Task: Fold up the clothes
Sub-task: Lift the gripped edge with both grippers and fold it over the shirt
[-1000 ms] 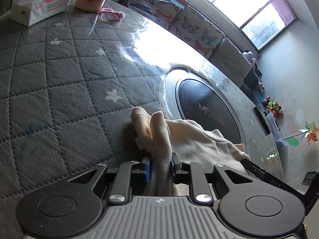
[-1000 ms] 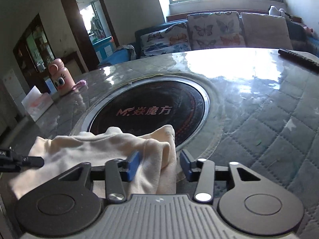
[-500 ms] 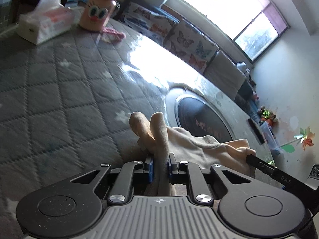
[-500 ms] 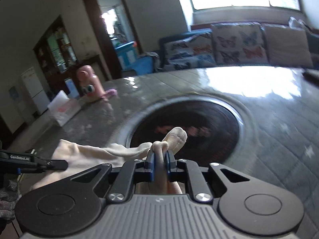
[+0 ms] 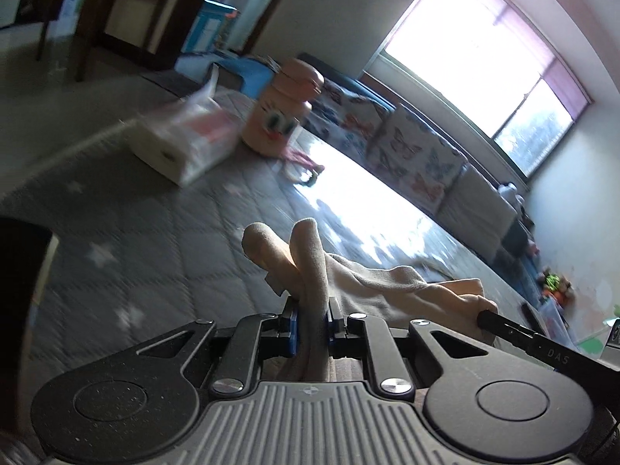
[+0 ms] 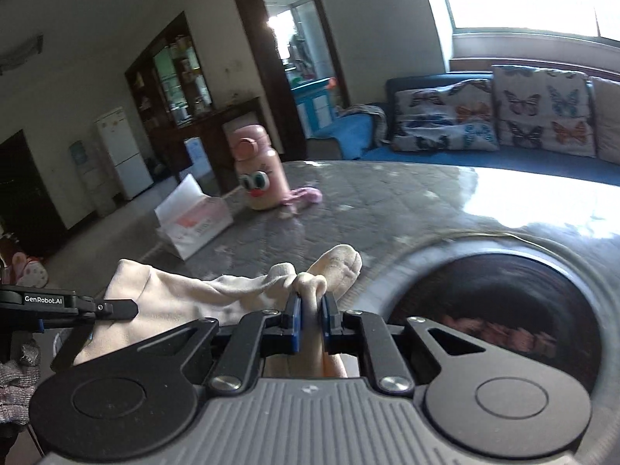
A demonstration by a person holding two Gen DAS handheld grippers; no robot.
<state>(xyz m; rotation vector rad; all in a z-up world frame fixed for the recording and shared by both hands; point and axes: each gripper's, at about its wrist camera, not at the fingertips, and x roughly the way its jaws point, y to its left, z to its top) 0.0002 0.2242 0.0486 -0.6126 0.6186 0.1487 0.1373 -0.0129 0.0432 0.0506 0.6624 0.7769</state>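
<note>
A cream garment is held up between both grippers above the grey quilted table. My left gripper is shut on a bunched edge of it, cloth sticking up past the blue pads. My right gripper is shut on another bunched edge of the cream garment, which stretches left toward the other gripper's arm. The right gripper's black finger shows in the left wrist view, against the cloth.
A pink cartoon bottle and a white tissue box stand at the table's far side, with a pink strap beside the bottle. A round black hotplate is set in the table's middle. A sofa with butterfly cushions is behind.
The right gripper has closed on the garment. Both grippers have lifted it off the table and the views have tilted up toward the room.
</note>
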